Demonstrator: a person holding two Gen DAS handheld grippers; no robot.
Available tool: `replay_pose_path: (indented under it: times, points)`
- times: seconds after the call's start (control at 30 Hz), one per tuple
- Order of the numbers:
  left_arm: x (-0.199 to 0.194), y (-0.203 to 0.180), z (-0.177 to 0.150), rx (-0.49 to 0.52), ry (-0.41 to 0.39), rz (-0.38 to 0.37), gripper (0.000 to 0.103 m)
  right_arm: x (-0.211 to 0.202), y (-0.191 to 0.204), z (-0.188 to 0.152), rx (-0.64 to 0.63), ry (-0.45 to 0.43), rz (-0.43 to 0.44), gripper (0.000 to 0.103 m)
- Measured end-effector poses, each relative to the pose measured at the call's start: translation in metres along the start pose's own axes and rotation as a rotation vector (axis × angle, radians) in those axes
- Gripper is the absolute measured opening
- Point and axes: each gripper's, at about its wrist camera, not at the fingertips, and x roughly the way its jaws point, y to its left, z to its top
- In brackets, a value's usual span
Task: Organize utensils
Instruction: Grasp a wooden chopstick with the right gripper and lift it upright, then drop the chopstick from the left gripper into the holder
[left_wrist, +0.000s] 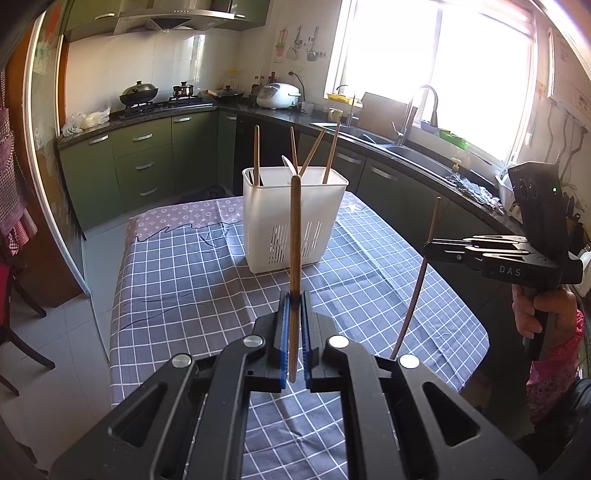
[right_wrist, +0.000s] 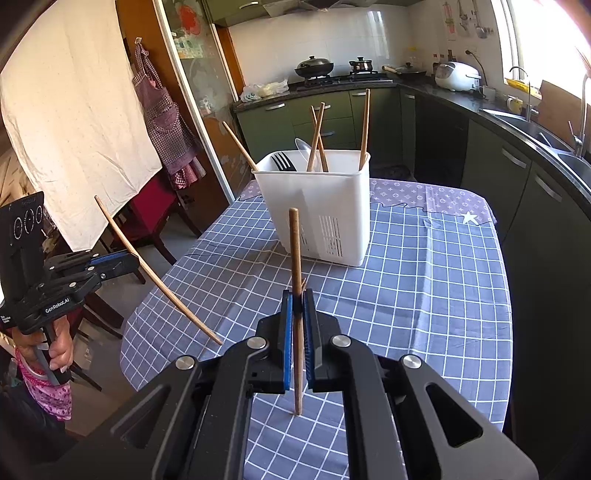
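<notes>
The right gripper (right_wrist: 296, 295), black with blue pads, is clamped on 1 brown wooden chopstick (right_wrist: 295, 258) that stands nearly upright, its lower tip below the jaws above the blue-and-white checked tablecloth (right_wrist: 424, 295). Behind it stands a white plastic utensil holder (right_wrist: 332, 206) with slotted walls, containing 4 wooden chopsticks, a black fork (right_wrist: 282, 161) and a pale spoon (right_wrist: 304, 147). At the left edge, the left gripper (right_wrist: 129, 260), held by a hand (right_wrist: 59, 349), grips a second, slanted wooden chopstick (right_wrist: 155, 277).
</notes>
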Motion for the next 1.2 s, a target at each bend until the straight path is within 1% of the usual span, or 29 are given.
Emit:
replay_pose_path:
  times: [0.3, 0.5, 0.63, 0.87, 0.93, 1.03, 1.2]
  points:
    - [-0.003, -0.005, 0.014, 0.022, -0.019, -0.013, 0.006, 0.000, -0.001, -0.002, -0.002, 0.001, 0.001, 0.006]
    - [-0.013, -0.010, 0.048, 0.060, -0.056, -0.016, 0.006, -0.001, -0.003, -0.002, 0.000, -0.001, 0.001, 0.006]
    - [-0.024, -0.017, 0.081, 0.094, -0.120, 0.002, 0.006, -0.002, -0.005, -0.003, 0.004, -0.002, 0.002, 0.006]
    - [-0.038, -0.029, 0.149, 0.132, -0.275, 0.038, 0.006, -0.002, -0.009, -0.003, 0.009, 0.001, 0.006, 0.007]
    - [-0.035, -0.030, 0.167, 0.127, -0.312, 0.044, 0.006, -0.001, -0.010, -0.004, 0.010, 0.003, 0.011, 0.007]
    - [-0.019, -0.031, 0.186, 0.128, -0.336, 0.060, 0.006, 0.000, -0.010, -0.005, 0.011, 0.006, 0.022, 0.007]
    - [0.026, -0.027, 0.195, 0.106, -0.300, 0.071, 0.006, 0.000, -0.011, -0.006, 0.013, 0.008, 0.034, 0.007]
